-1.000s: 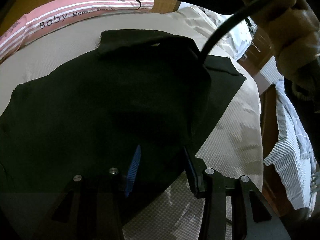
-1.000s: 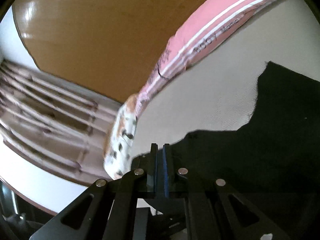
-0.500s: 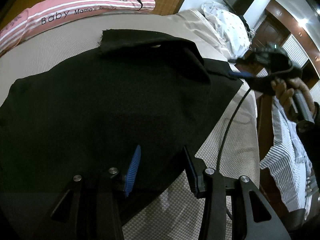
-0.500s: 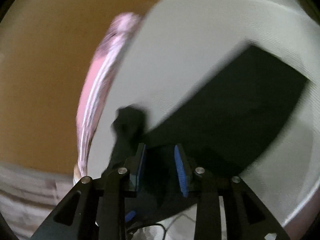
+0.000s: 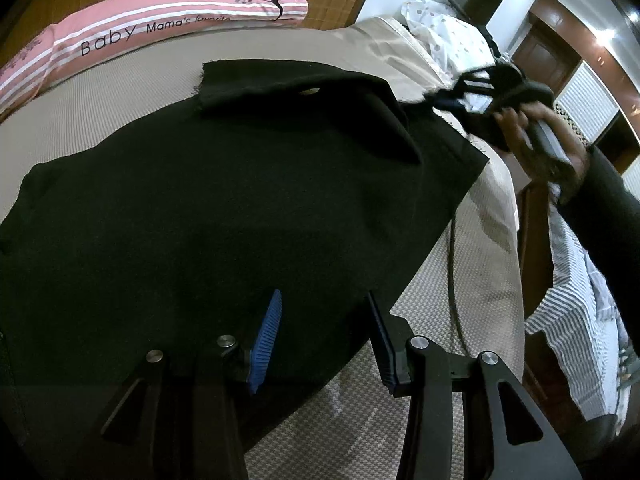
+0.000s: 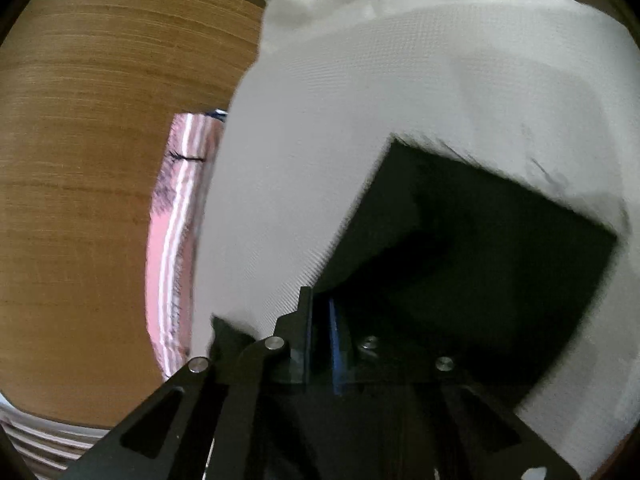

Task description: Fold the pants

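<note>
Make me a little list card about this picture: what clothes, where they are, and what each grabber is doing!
clothes: black pants, partly folded, one flap laid over the top
where: spread on a beige bed cover
nearby: pink pillow printed "Baby", by the headboard
left gripper: open, over the pants' near edge, holding nothing
right gripper: jaws nearly together at the pants' far edge; grip unclear

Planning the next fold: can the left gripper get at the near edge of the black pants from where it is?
Probably yes. The left gripper is open over the black pants, whose near edge lies unobstructed beside its fingers.
</note>
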The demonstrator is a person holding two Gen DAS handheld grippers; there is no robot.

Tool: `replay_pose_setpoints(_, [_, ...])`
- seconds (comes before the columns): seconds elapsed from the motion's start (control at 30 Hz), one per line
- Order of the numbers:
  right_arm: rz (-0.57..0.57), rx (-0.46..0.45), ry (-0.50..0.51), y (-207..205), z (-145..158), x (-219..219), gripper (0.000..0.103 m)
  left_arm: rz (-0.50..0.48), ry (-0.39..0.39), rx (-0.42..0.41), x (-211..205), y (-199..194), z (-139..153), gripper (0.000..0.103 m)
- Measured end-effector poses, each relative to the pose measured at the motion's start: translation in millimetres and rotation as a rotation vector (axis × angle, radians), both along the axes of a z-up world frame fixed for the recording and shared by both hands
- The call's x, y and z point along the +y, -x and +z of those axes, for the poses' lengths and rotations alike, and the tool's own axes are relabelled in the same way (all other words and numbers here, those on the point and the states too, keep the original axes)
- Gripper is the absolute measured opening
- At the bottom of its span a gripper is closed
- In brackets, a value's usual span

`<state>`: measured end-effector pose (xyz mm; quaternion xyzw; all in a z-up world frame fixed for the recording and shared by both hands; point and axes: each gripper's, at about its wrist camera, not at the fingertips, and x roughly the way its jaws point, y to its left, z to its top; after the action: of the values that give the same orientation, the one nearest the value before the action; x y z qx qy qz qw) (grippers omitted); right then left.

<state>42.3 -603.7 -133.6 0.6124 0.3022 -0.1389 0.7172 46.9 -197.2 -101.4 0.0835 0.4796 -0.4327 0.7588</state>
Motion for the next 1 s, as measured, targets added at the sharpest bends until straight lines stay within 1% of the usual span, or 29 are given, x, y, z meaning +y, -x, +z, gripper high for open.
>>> replay_pose_setpoints(0.13, [0.002,-0.006,0.043,-30,11,-17,0.006,0.002,0.007,0.007,0,-1,0,0.045])
replay_pose_setpoints(0.2, [0.01,0.012,0.073,-45,14,-23,0.006,0.002,0.01,0.01,1,-1,-1,0.045])
replay_pose_setpoints(0.27, [-0.002,0.029,0.075,-59,13,-30,0.006,0.003,0.012,0.012,2,-2,-1,0.045])
replay_pose_setpoints(0.33, [-0.004,0.047,0.101,-70,13,-36,0.005,0.002,0.012,0.011,2,-2,-1,0.045])
replay_pose_setpoints(0.37, [-0.014,0.077,0.13,-76,13,-41,0.006,0.002,0.013,0.011,2,-2,-2,0.045])
replay_pose_setpoints(0.4, [-0.008,0.09,0.145,-80,12,-44,0.009,0.001,0.014,0.012,3,-2,-2,0.045])
replay_pose_setpoints(0.47, [0.041,0.133,0.157,-88,12,-43,0.012,0.002,0.021,0.014,4,-3,-2,0.046])
replay_pose_setpoints(0.5, [0.068,0.139,0.17,-88,15,-40,0.017,0.001,0.025,0.017,4,-3,-2,0.046])
replay_pose_setpoints(0.53, [0.109,0.139,0.198,-87,21,-33,0.02,0.0,0.03,0.022,5,-3,-2,0.047])
replay_pose_setpoints(0.6, [0.227,0.141,0.277,-89,41,-10,0.021,0.003,0.042,0.035,7,-5,-3,0.048])
replay_pose_setpoints(0.63, [0.313,0.13,0.307,-91,53,7,0.021,0.005,0.048,0.042,7,-5,-3,0.048])
replay_pose_setpoints(0.73, [0.512,0.115,0.396,-95,85,53,0.021,0.022,0.068,0.081,10,-10,-2,0.048])
replay_pose_setpoints(0.8, [0.68,0.086,0.485,-98,110,97,0.021,0.037,0.073,0.103,13,-11,-1,0.048])
replay_pose_setpoints(0.83, [0.731,0.078,0.516,-98,117,112,0.021,0.041,0.07,0.104,15,-11,0,0.048])
replay_pose_setpoints(0.87, [0.805,0.063,0.568,-100,127,136,0.024,0.045,0.065,0.101,17,-10,1,0.048])
replay_pose_setpoints(0.93, [0.883,0.048,0.641,-104,138,167,0.025,0.05,0.058,0.096,22,-6,2,0.048])
replay_pose_setpoints(1.0, [0.959,0.026,0.74,-106,146,201,0.026,0.066,0.056,0.098,30,-5,3,0.048])
